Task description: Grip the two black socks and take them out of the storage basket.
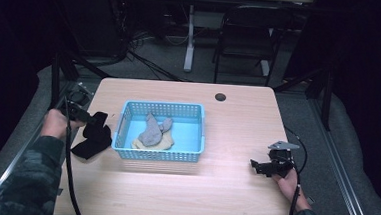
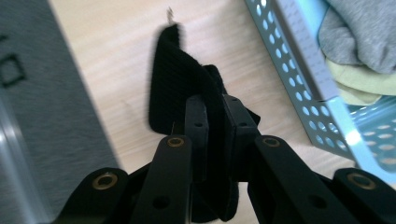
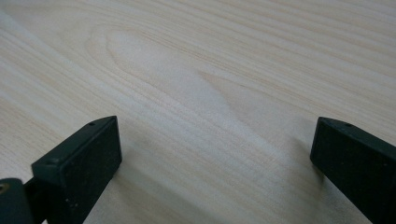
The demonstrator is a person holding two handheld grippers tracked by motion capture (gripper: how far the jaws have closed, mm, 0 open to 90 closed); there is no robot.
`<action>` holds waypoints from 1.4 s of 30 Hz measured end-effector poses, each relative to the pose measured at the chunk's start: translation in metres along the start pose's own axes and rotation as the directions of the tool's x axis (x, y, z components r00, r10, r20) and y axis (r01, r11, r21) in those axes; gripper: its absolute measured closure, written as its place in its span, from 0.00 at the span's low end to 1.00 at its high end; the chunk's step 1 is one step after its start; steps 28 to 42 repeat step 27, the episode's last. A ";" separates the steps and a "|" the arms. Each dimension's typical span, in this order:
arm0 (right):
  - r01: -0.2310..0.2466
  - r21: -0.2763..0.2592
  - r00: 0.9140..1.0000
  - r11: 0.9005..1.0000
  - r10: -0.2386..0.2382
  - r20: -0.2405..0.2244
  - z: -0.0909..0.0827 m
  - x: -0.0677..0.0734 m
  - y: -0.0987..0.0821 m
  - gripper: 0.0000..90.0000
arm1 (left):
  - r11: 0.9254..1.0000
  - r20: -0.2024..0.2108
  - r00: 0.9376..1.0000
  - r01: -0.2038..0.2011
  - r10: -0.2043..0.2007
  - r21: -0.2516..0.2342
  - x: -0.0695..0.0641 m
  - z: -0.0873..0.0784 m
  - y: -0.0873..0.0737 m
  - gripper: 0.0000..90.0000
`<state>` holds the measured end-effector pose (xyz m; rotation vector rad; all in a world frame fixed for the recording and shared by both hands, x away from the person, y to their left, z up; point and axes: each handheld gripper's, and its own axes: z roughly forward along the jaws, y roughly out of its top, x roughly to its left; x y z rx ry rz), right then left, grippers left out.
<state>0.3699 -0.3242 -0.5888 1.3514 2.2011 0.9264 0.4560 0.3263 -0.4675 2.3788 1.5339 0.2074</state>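
Note:
A black cloth [image 1: 92, 140] lies on the wooden table [image 1: 237, 130] just left of the blue perforated basket [image 1: 128, 114]. My left gripper [image 1: 95, 118] is shut on the upper end of that cloth; in the left gripper view the black cloth [image 2: 170, 84] is pinched between the two pads [image 2: 196, 122] and hangs down toward the tabletop. Inside the basket rest a grey cloth [image 1: 152, 130] and a pale yellow cloth [image 1: 165, 144]; the basket wall [image 2: 303, 74] runs along the right. My right gripper [image 1: 259, 166] rests low at the table's right, open, with bare wood between its pads [image 3: 86, 156].
A dark round hole [image 1: 220, 97] marks the table's far side. A chair [image 1: 248, 36] and a desk leg [image 1: 190, 37] stand on the floor beyond. Grey floor [image 2: 42, 107] shows past the table's left edge. Bare wood lies between the basket and my right gripper.

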 end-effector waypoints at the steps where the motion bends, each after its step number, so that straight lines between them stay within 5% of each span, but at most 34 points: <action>1: -0.001 0.000 1.000 1.000 0.001 0.002 0.000 0.000 0.000 0.01 | 1.000 0.020 1.000 0.016 -0.016 -0.001 0.001 0.012 -0.004 0.90; 3: 0.000 0.000 1.000 1.000 0.000 0.002 0.000 0.000 0.000 0.01 | 1.000 0.025 0.999 0.019 -0.019 0.004 0.000 0.020 -0.006 0.90; 6: 0.000 -0.001 1.000 1.000 0.000 0.001 0.000 0.000 0.000 0.01 | 0.999 0.041 0.998 0.038 -0.038 0.002 -0.001 0.028 -0.013 0.71; 9: -0.001 -0.001 1.000 1.000 0.001 0.002 0.000 0.000 0.000 0.01 | 0.997 0.035 0.998 0.062 -0.061 -0.041 -0.002 0.020 -0.020 0.41; 10: -0.001 -0.001 1.000 1.000 0.001 0.003 0.000 0.000 0.000 0.01 | 0.996 0.001 0.998 0.065 -0.065 -0.061 -0.004 0.015 -0.026 0.41; 11: -0.001 0.000 1.000 1.000 0.001 0.002 0.000 0.000 0.000 0.01 | 0.994 -0.011 0.997 0.071 -0.073 -0.088 -0.005 0.007 -0.034 0.27; 13: -0.001 -0.001 1.000 1.000 0.001 0.002 0.000 0.000 0.000 0.02 | 0.989 -0.024 0.996 0.084 -0.088 -0.124 -0.007 -0.001 -0.046 0.19; 17: -0.001 0.000 1.000 1.000 0.001 0.003 0.000 0.000 0.000 0.02 | 0.983 -0.051 0.993 0.097 -0.106 -0.159 -0.015 -0.009 -0.071 0.16; 27: -0.002 -0.004 1.000 1.000 0.002 0.008 0.000 0.000 -0.001 0.02 | 0.985 -0.068 0.990 0.115 -0.124 -0.126 -0.031 -0.003 -0.120 0.01; 42: -0.002 -0.004 1.000 1.000 0.002 0.008 0.000 0.000 -0.001 0.02 | 0.985 -0.068 0.990 0.115 -0.124 -0.126 -0.031 -0.003 -0.120 0.01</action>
